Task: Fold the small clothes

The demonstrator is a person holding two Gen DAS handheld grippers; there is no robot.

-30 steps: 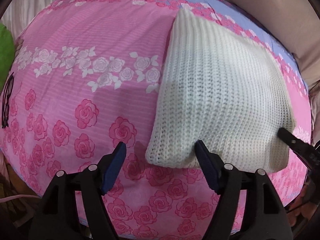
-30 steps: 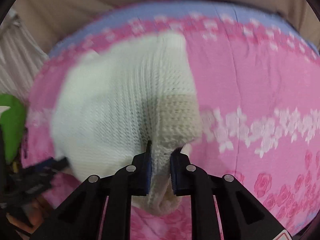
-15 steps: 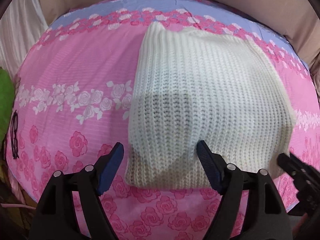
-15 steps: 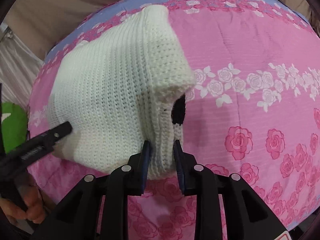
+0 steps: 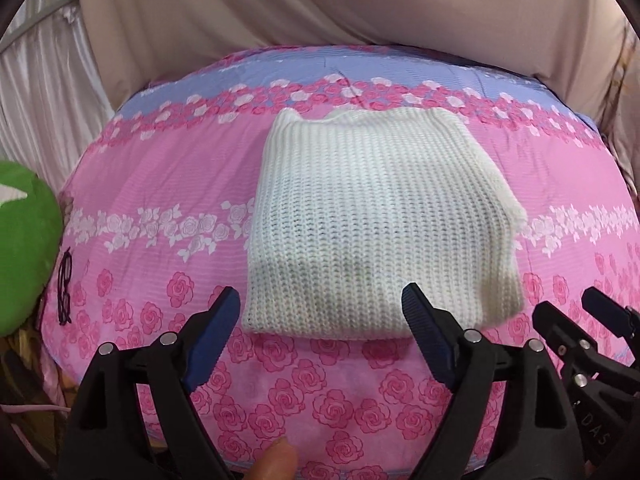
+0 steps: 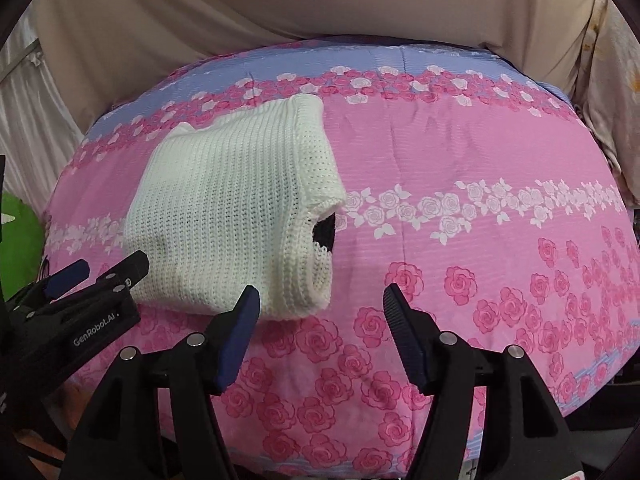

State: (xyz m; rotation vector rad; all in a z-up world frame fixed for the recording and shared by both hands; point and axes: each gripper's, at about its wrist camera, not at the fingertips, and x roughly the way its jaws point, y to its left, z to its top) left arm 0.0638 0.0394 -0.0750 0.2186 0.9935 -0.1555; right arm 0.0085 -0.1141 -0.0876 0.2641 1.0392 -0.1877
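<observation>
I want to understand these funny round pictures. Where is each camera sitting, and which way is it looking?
Left wrist: sits on the left gripper, looking down along its open fingers at the folded white knitted garment on the rose bedspread; a fingertip shows.
Right wrist: sits on the right gripper, jaws just opened, empty, facing the garment's right edge.
Shared: both see the garment, the bedspread, the green plush toy and the other gripper.
</observation>
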